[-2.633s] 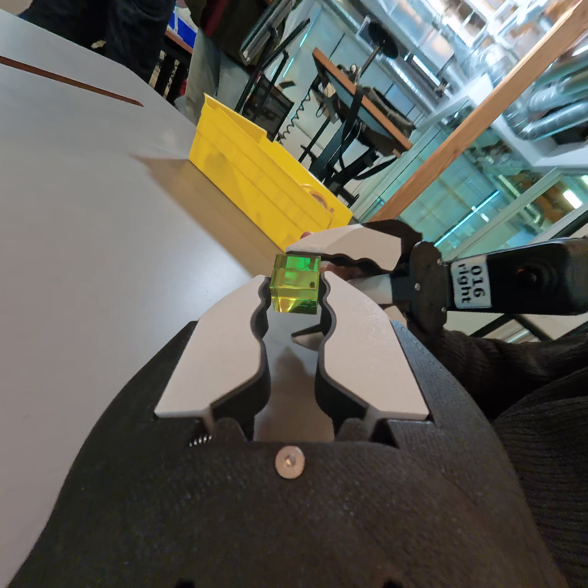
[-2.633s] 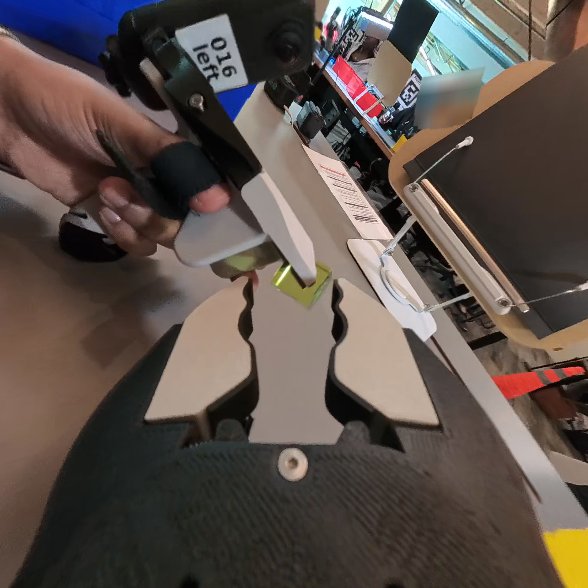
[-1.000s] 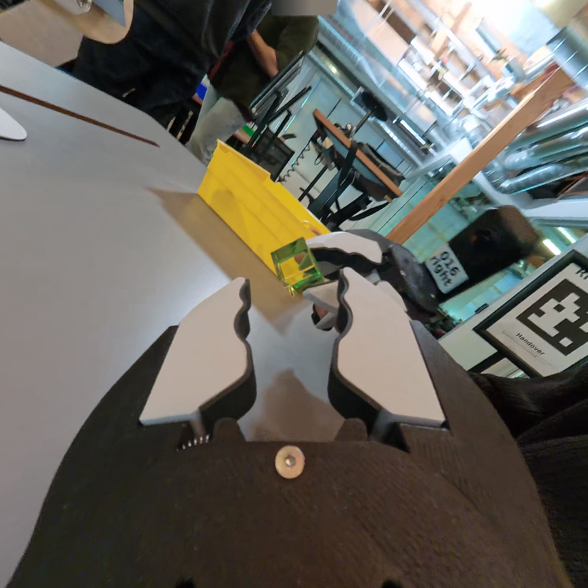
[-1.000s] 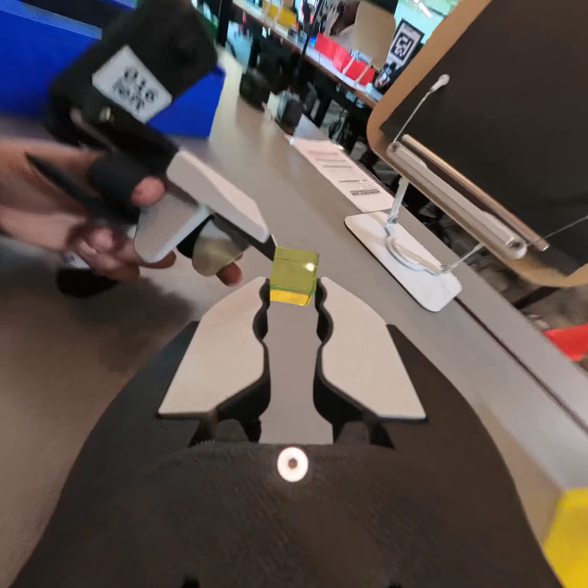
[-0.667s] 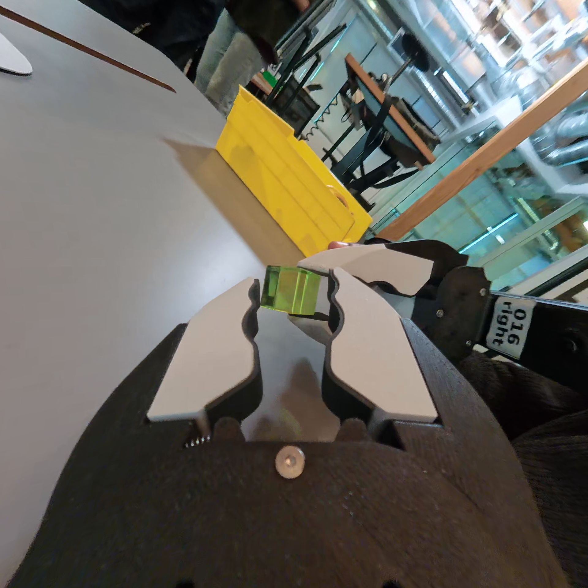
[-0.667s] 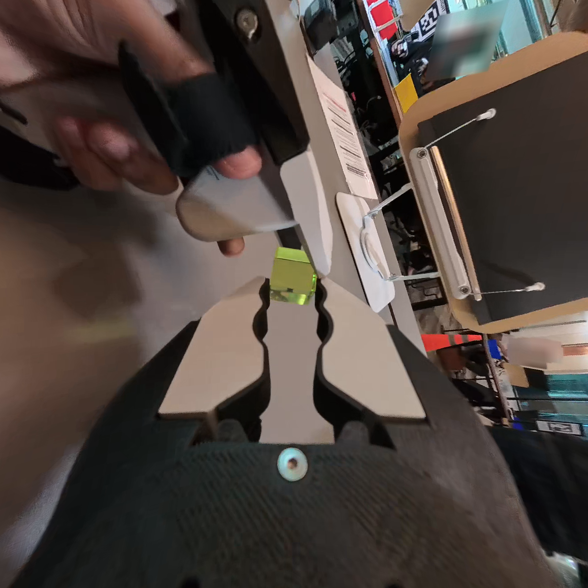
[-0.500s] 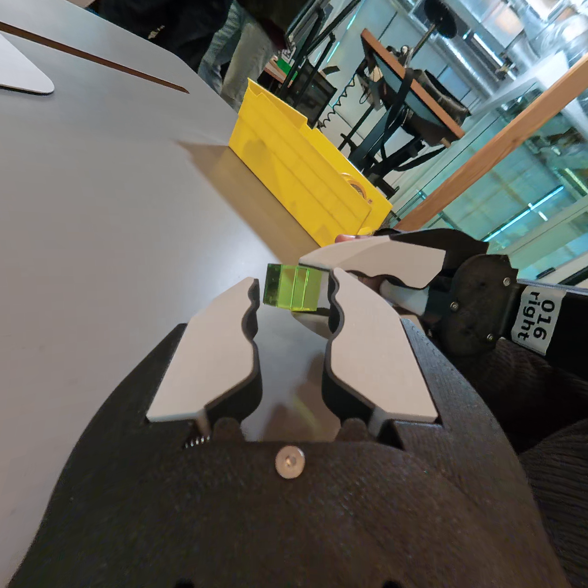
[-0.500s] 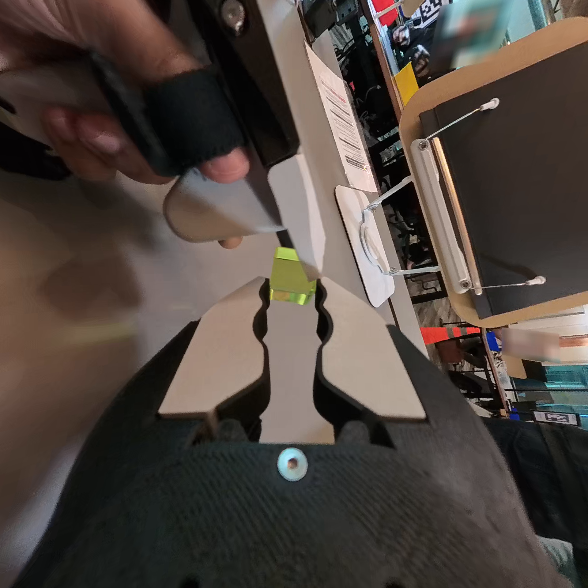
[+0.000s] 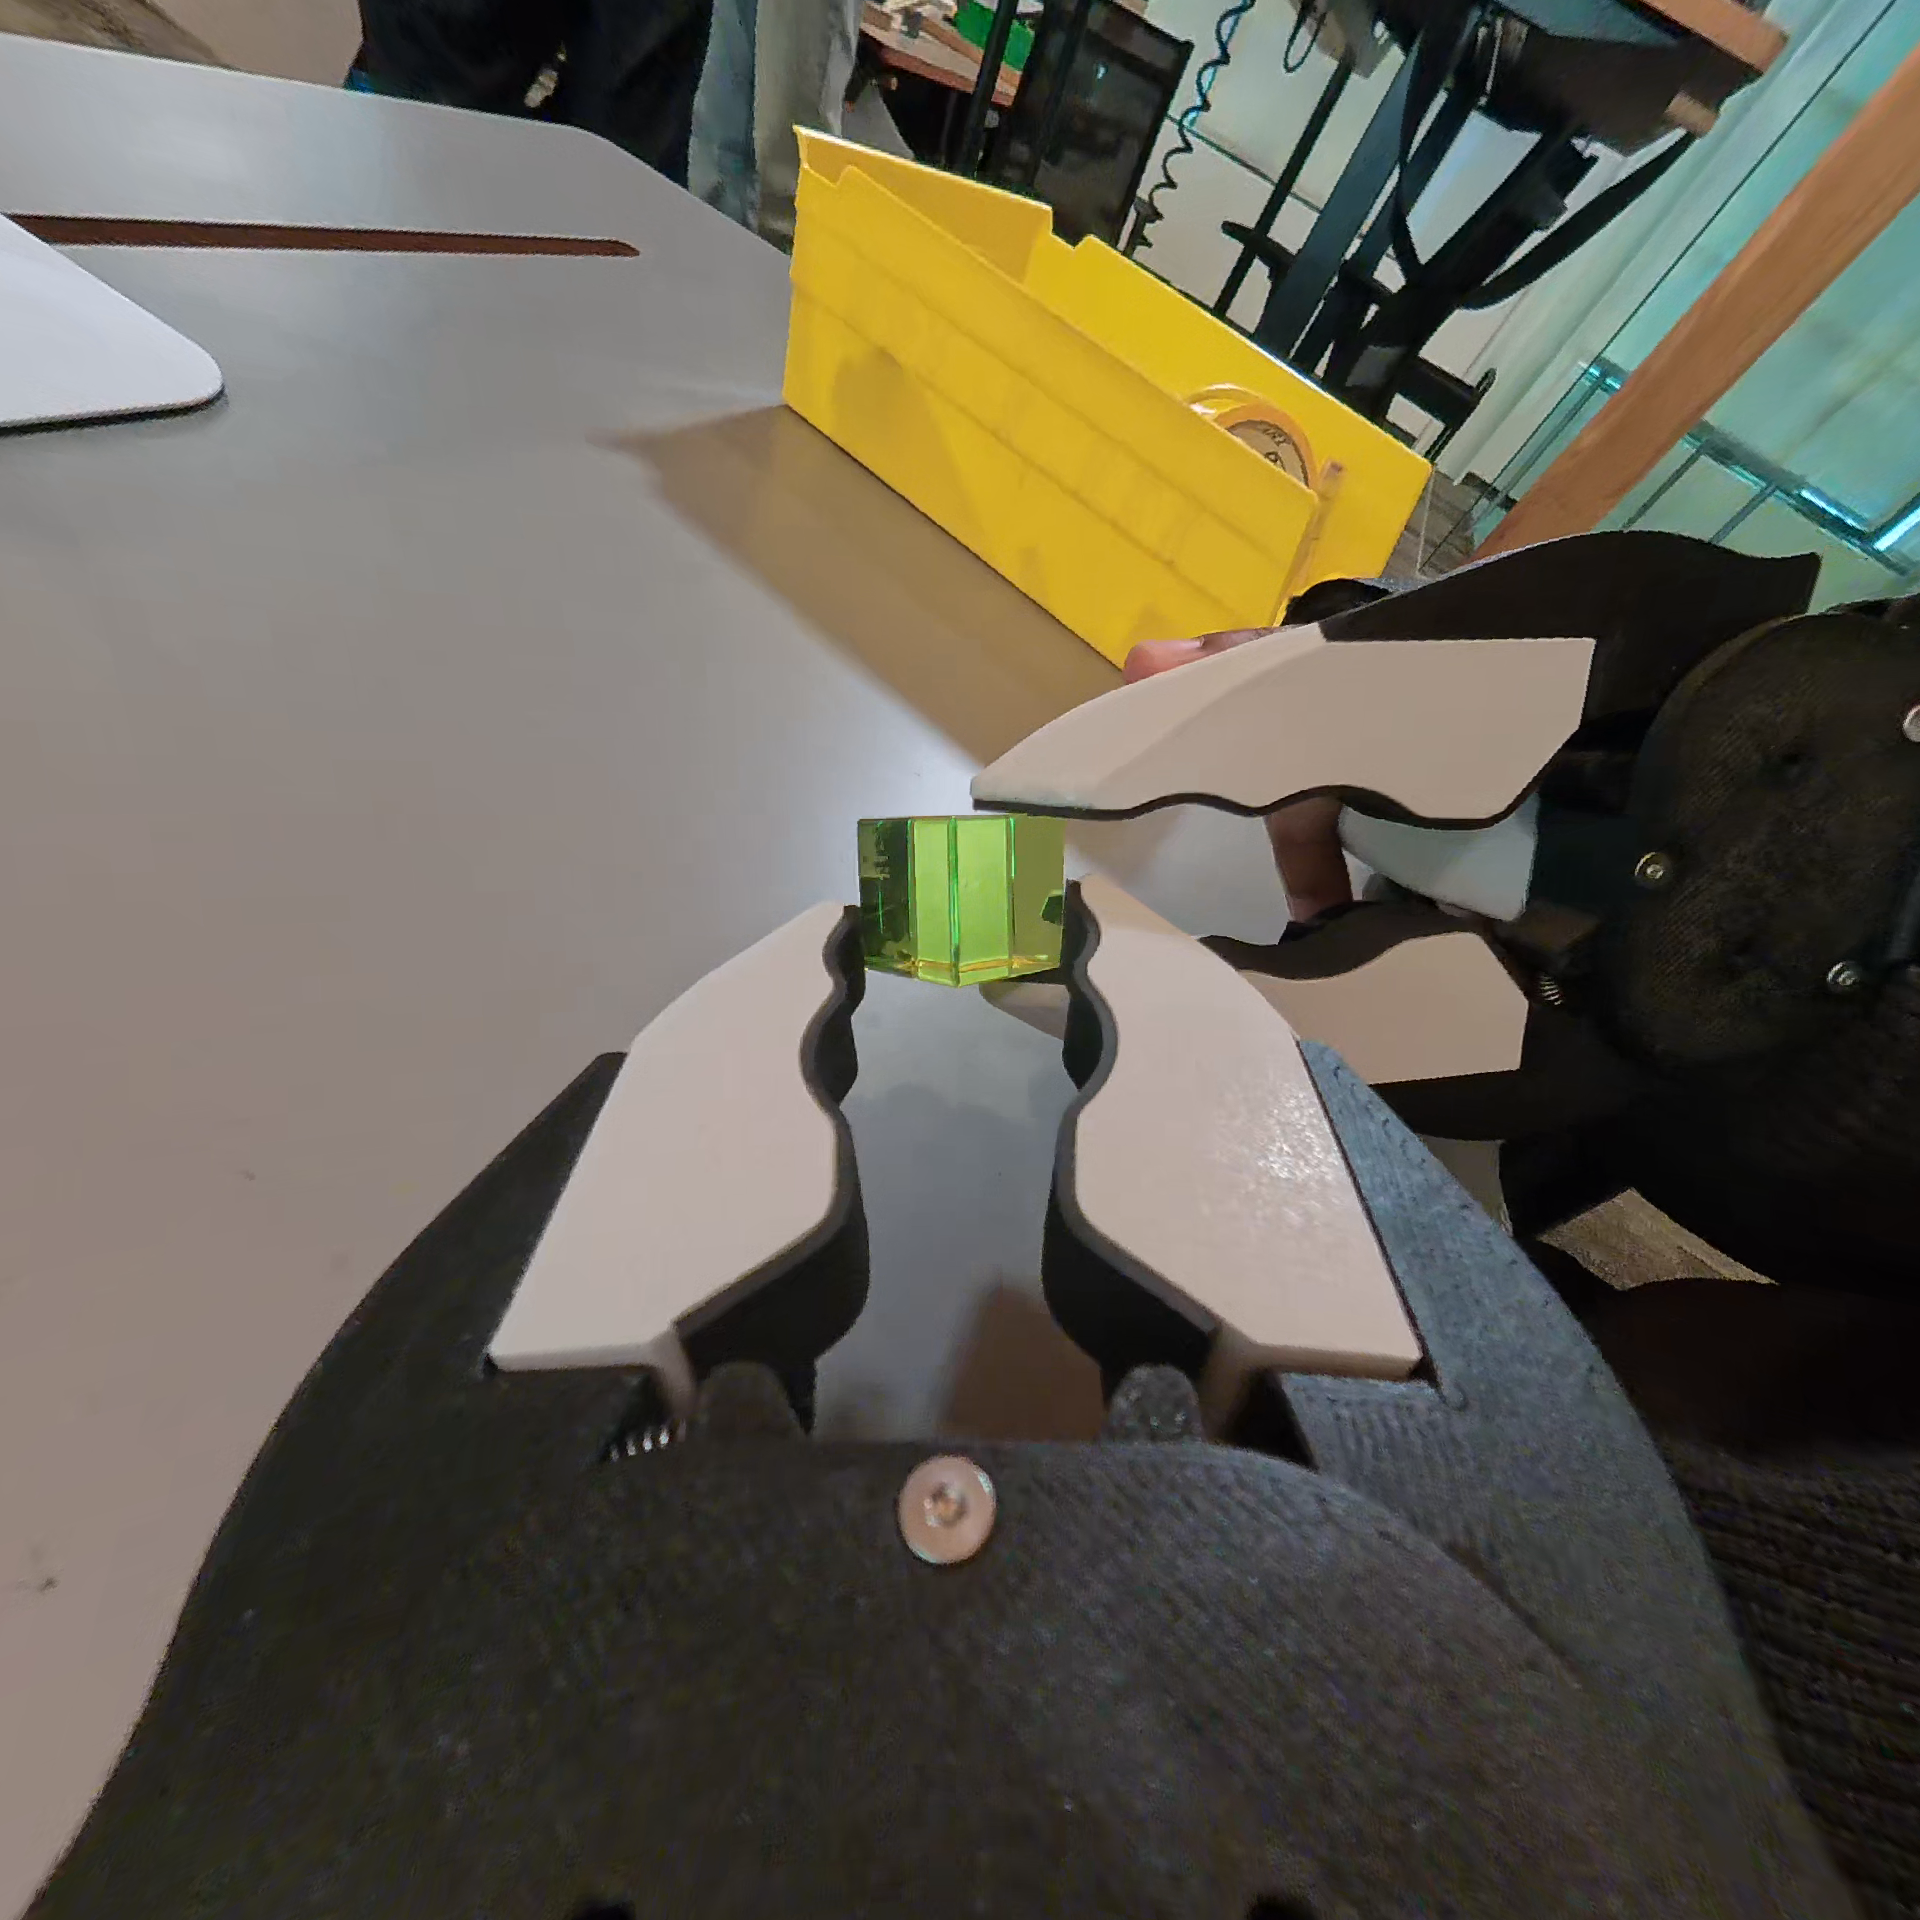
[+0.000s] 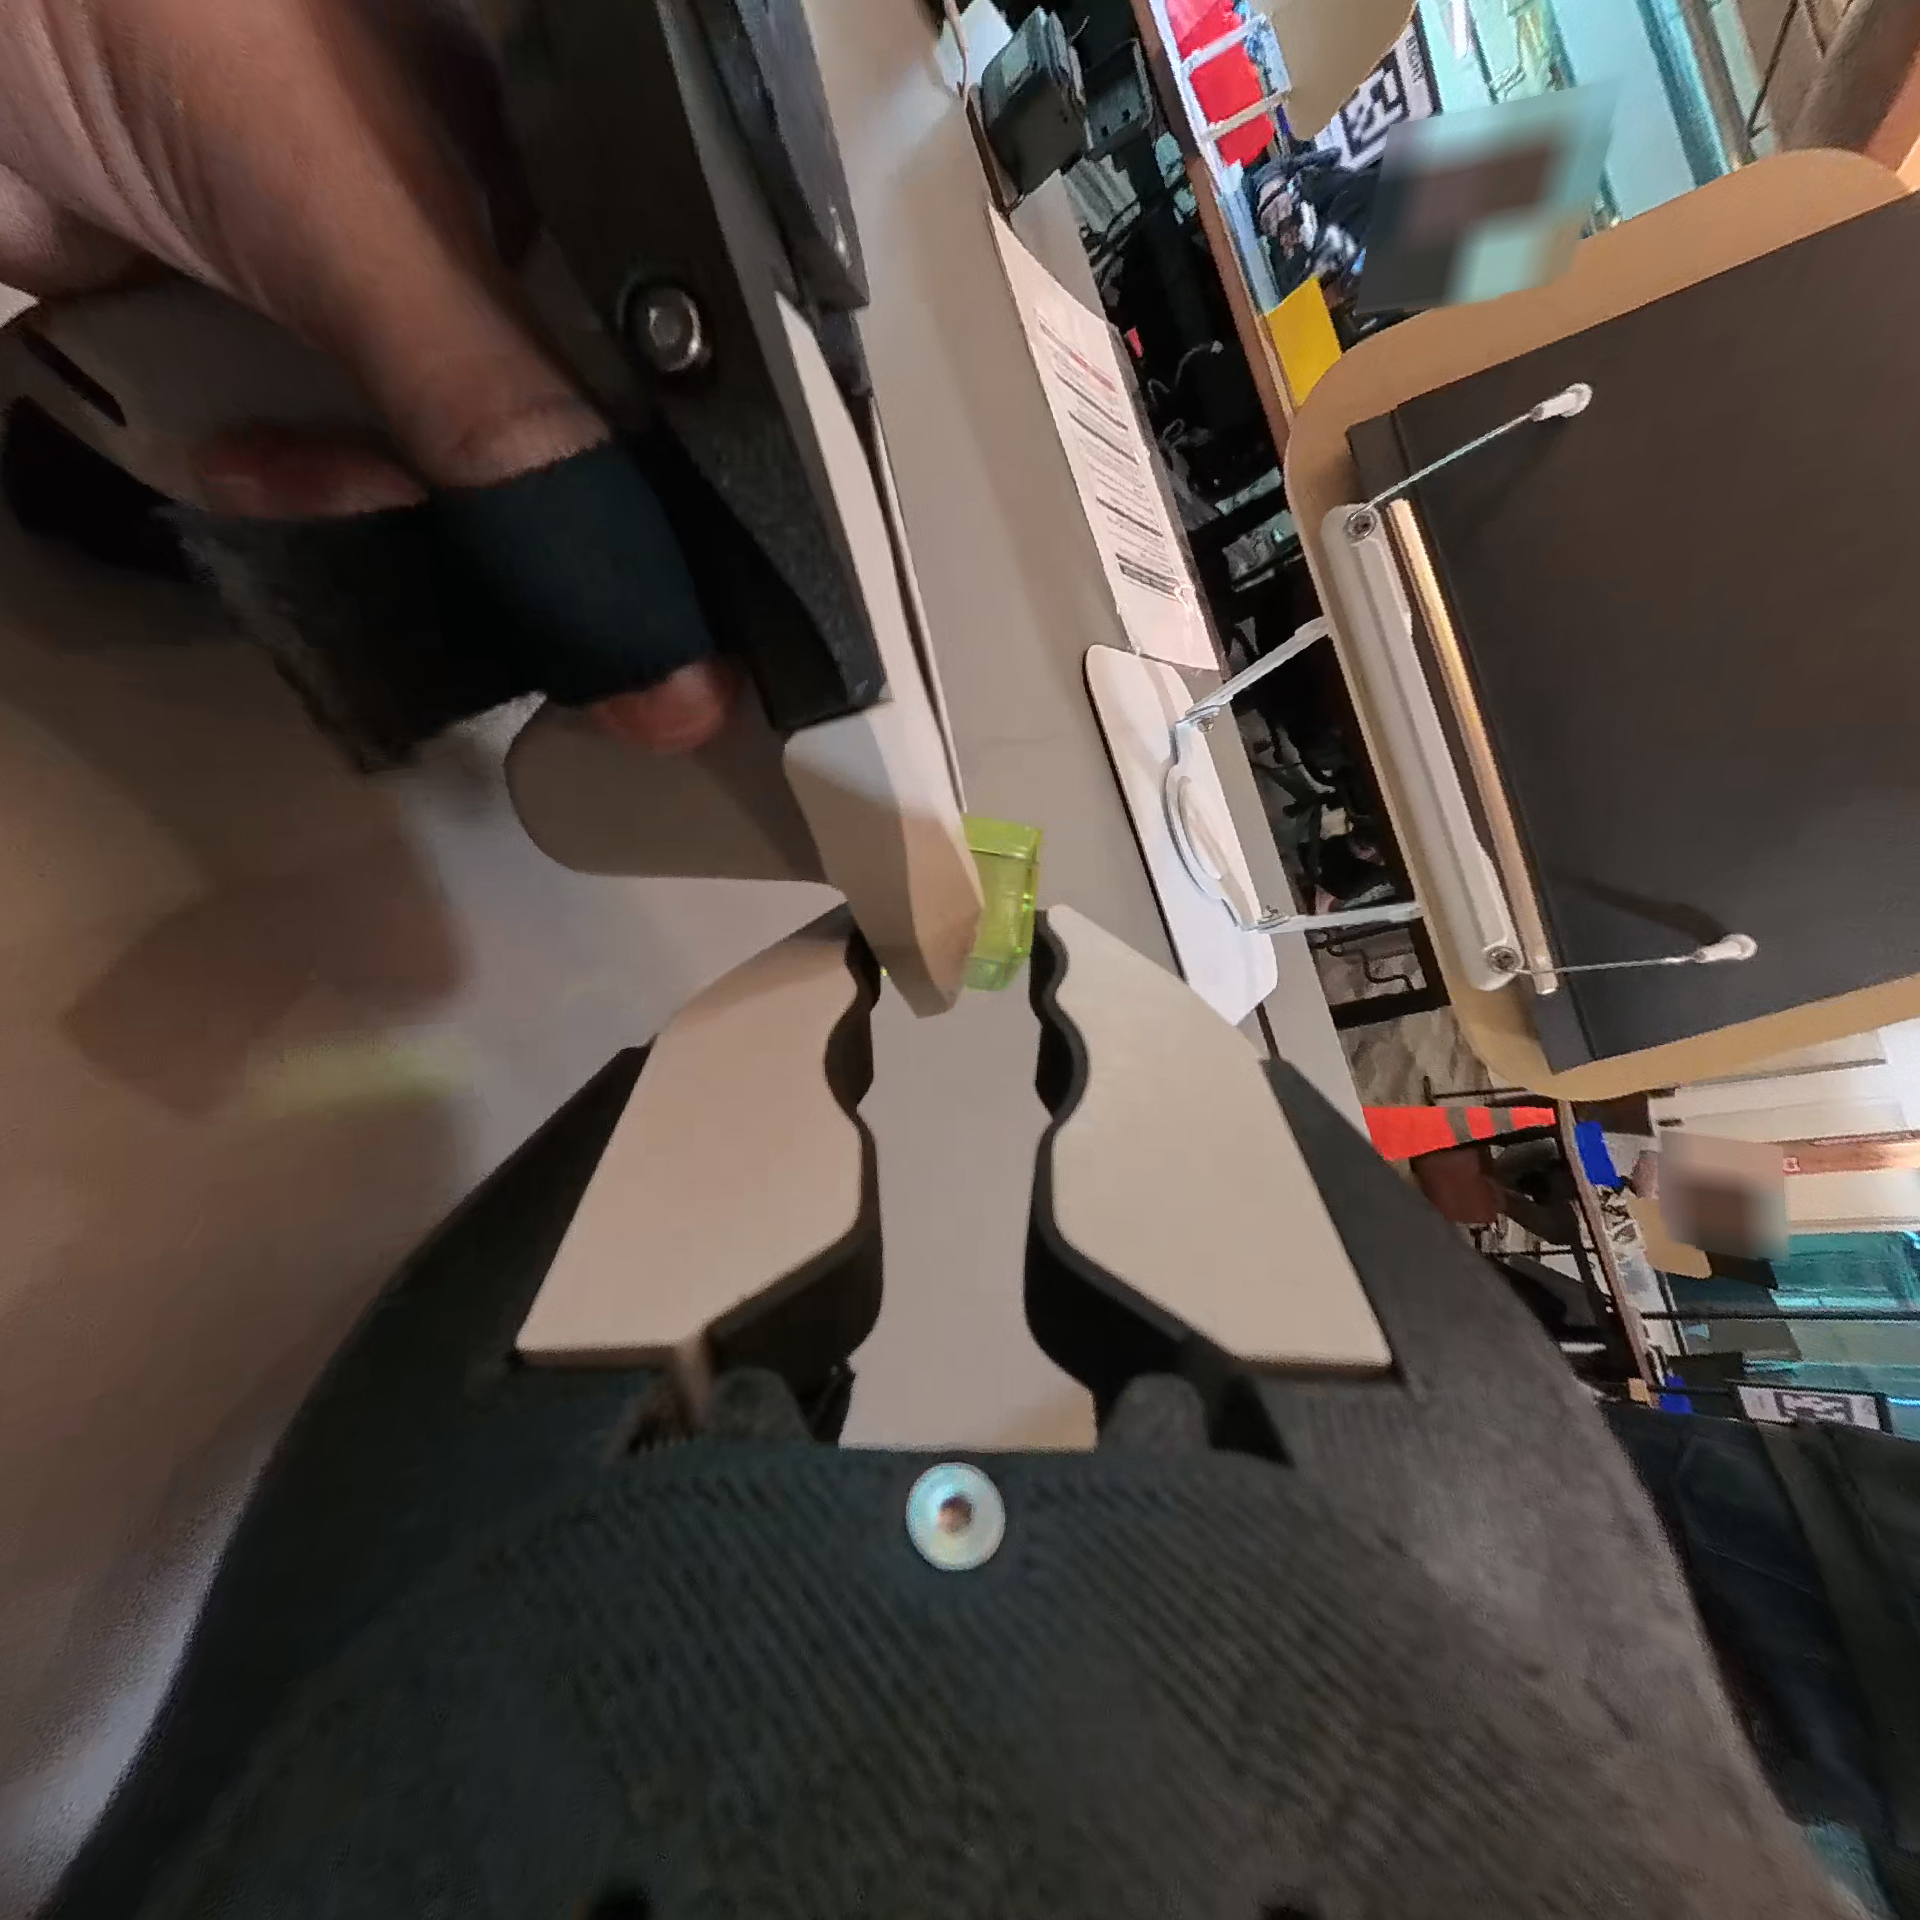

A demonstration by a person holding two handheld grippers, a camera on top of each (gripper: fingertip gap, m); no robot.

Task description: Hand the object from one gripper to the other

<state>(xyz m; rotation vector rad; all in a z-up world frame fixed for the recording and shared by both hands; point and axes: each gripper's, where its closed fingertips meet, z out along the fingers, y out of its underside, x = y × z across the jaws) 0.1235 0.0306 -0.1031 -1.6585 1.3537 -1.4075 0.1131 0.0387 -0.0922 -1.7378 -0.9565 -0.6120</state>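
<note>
A clear green cube (image 9: 956,899) is held above the grey table (image 9: 416,727). My left gripper (image 9: 961,909) has a fingertip against each side of the cube and looks shut on it. My right gripper (image 9: 992,896) reaches in from the right, with one finger on top of the cube and one under it. In the right wrist view the cube (image 10: 1006,888) sits between the tips of my right gripper (image 10: 951,925). One finger (image 10: 899,883) of the left gripper covers most of it there.
A yellow bin (image 9: 1039,416) with a tape roll (image 9: 1262,442) in it stands on the table behind the cube. A white stand base (image 9: 83,353) lies at the far left. A black board on a stand (image 10: 1662,623) and a paper sheet (image 10: 1101,447) lie beyond. Left and right tips are no more than a few centimetres apart.
The two grippers have come together. The left gripper's jaws have narrowed and moved around the cube, which was ahead of its tips. The right gripper has kept its hold.
</note>
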